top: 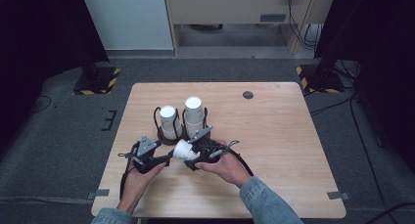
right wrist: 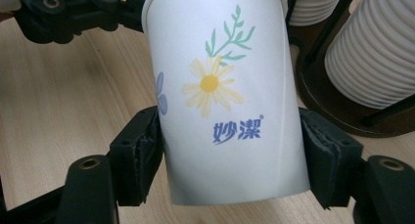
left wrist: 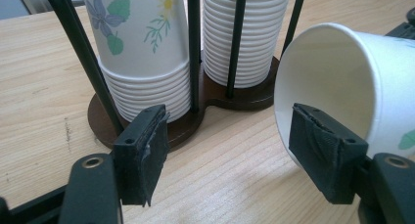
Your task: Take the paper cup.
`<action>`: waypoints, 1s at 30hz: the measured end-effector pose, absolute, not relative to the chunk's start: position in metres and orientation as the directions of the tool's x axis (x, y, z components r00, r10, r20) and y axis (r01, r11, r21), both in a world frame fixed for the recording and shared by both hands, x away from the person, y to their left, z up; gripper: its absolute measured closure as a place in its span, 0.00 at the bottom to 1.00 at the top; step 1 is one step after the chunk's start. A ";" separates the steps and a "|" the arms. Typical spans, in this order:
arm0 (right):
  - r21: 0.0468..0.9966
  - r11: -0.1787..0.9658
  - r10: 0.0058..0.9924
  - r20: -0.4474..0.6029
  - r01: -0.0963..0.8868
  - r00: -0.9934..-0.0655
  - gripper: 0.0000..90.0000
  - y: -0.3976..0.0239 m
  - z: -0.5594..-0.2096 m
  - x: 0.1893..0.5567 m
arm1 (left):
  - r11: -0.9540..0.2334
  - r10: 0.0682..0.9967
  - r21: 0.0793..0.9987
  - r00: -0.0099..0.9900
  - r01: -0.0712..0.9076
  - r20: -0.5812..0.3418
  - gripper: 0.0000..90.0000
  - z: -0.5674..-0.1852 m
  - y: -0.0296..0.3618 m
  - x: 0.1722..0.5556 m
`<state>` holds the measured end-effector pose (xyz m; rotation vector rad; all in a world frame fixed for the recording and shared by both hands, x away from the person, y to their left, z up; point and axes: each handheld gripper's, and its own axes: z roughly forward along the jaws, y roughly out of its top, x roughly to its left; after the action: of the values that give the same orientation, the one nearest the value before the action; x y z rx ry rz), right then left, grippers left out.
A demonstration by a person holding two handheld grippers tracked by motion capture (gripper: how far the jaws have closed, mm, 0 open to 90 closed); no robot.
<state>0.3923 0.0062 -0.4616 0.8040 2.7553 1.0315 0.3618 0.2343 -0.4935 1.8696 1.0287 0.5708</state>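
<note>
While the right gripper (right wrist: 230, 175) clamps its pads on both sides of a flowered paper cup (right wrist: 222, 97), the cup lies sideways just above the table (top: 274, 136), mouth toward 9 o'clock. Over there the left gripper (left wrist: 232, 153) has one jaw at the cup's rim, jaws narrow, nothing squeezed between them. Up at 12 o'clock sits the cup holder (top: 164, 135) with two stacks (top: 193, 114).

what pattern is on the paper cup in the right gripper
White paper cup printed with a yellow daisy, green sprig and blue lettering; clearest in the right gripper view.
</note>
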 end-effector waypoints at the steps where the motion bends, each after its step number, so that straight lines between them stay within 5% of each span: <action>1: 0.634 0.633 0.506 0.095 0.444 -0.857 0.35 0.006 -0.462 0.392 | -0.250 0.837 0.872 0.547 0.421 -0.025 0.33 -0.494 0.234 0.362; 30: 0.699 0.549 0.544 0.118 0.459 -0.831 0.37 -0.009 -0.451 0.395 | -0.243 0.876 0.842 0.482 0.482 -0.023 0.28 -0.500 0.241 0.364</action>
<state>0.3947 -0.0090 -0.4515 0.8668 2.6647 1.1514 0.3640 0.2409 -0.5001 1.8880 1.1315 0.5900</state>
